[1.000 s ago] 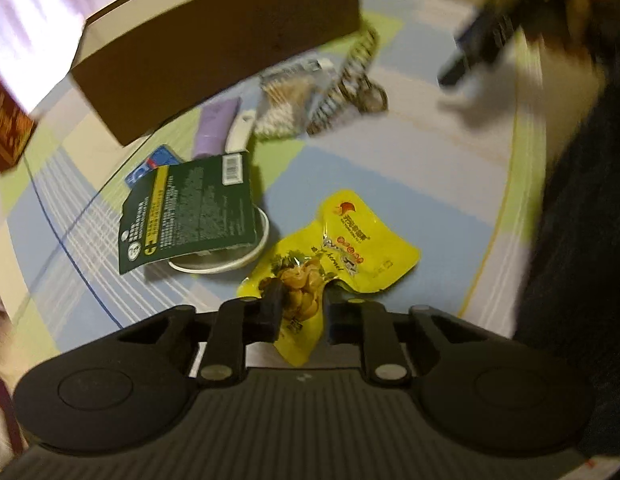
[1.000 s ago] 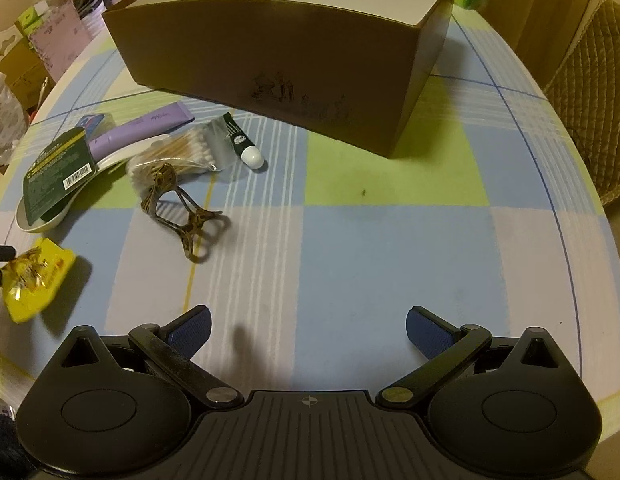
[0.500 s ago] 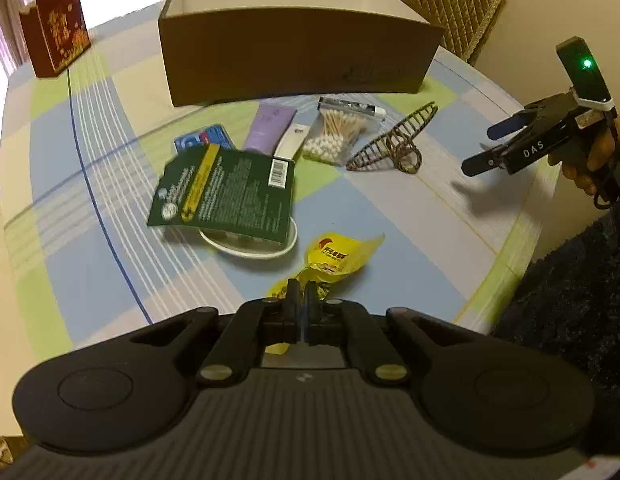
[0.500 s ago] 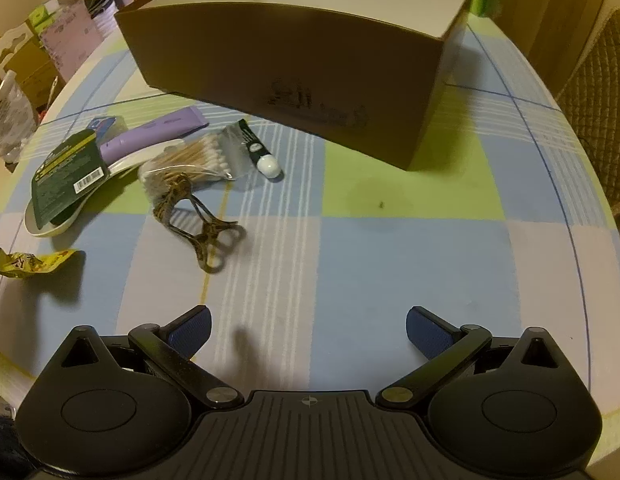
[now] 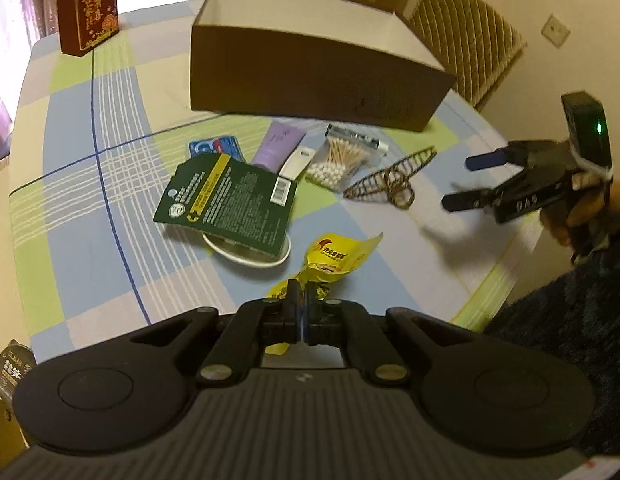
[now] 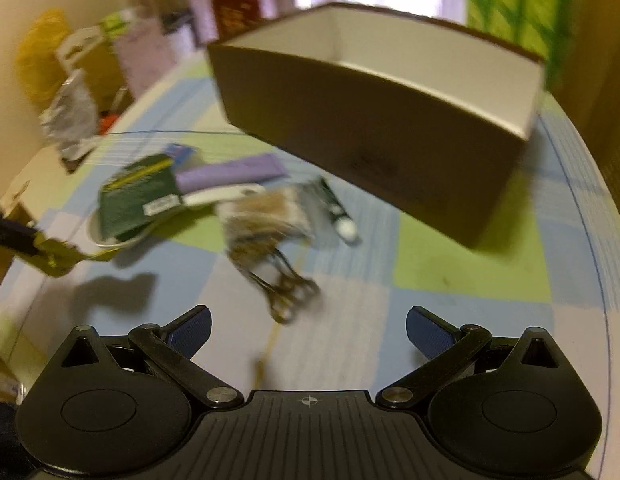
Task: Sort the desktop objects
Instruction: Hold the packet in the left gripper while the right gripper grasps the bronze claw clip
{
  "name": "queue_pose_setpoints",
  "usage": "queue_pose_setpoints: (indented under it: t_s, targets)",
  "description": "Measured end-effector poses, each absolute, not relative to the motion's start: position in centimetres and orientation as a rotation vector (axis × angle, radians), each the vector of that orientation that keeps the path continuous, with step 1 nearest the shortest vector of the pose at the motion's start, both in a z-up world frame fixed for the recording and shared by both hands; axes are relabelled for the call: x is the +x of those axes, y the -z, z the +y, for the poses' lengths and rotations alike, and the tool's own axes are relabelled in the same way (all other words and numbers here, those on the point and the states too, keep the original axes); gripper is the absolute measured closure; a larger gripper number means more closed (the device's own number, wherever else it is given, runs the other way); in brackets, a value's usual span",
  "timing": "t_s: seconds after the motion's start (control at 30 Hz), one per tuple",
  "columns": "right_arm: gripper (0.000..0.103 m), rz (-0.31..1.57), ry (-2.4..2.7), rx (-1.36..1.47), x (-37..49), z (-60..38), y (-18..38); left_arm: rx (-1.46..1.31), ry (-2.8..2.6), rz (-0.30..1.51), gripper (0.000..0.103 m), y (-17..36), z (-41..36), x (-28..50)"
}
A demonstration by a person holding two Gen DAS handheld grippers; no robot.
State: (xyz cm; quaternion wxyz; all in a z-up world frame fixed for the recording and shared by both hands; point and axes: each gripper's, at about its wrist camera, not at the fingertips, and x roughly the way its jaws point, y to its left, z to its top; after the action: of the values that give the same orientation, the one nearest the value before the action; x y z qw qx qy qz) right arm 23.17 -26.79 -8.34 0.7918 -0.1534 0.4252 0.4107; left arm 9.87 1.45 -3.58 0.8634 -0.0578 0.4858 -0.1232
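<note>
Near the brown box (image 5: 310,76), on the checked surface (image 5: 70,216): sorting under way.
Left hand-held gripper (image 5: 300,300) clamped tight on a yellow snack packet (image 5: 333,256), lifted clear of the cloth, well in front of the box. Right hand-held gripper (image 6: 308,332) spread wide with nothing between its pads, above a brown hair claw (image 5: 389,180). Between box and packet: dark green card (image 5: 226,204) over a white dish (image 5: 246,256), purple tube (image 5: 280,146), bag of cotton swabs (image 5: 337,158), blue card (image 5: 216,146).

Black tool (image 6: 308,330), blue pads (image 6: 425,330), silver pivot screws
</note>
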Motion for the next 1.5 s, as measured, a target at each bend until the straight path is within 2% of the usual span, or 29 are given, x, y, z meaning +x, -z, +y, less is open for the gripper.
queue_pose_setpoints:
  t_s: [0.1, 0.17, 0.3, 0.43, 0.5, 0.57, 0.67, 1.07, 1.5]
  targets:
    - [0.003, 0.861, -0.927, -0.381, 22.9, -25.6, 8.7, -0.131, 0.244, 1.002, 0.103, 3.1, 1.5, 9.8]
    - [0.020, 0.835, -0.956, -0.422, 23.0, -24.8, 9.2, -0.143, 0.231, 0.993, 0.103, 2.8, 1.7, 9.8]
    - [0.030, 0.775, -1.010, -0.502, 23.1, -23.2, 10.2, -0.160, 0.195, 0.978, 0.103, 2.5, 2.1, 9.7]
    - [0.050, 0.751, -1.070, -0.545, 23.4, -22.2, 11.2, -0.172, 0.164, 0.970, 0.103, 2.3, 2.4, 9.8]
    - [0.054, 0.751, -1.092, -0.559, 23.6, -21.8, 11.6, -0.176, 0.155, 0.969, 0.103, 2.2, 2.5, 9.8]
    - [0.068, 0.750, -1.118, -0.572, 23.5, -21.6, 12.0, -0.181, 0.146, 0.969, 0.103, 2.2, 2.5, 9.9]
    - [0.078, 0.746, -1.137, -0.591, 23.2, -21.7, 12.2, -0.186, 0.132, 0.973, 0.103, 2.3, 2.6, 10.0]
    - [0.079, 0.830, -1.091, -0.591, 22.7, -23.4, 11.0, -0.172, 0.151, 0.963, 0.103, 2.0, 2.2, 11.5]
    - [0.079, 0.841, -1.031, -0.537, 23.5, -25.4, 8.6, -0.149, 0.212, 0.928, 0.103, 0.8, 1.4, 13.7]
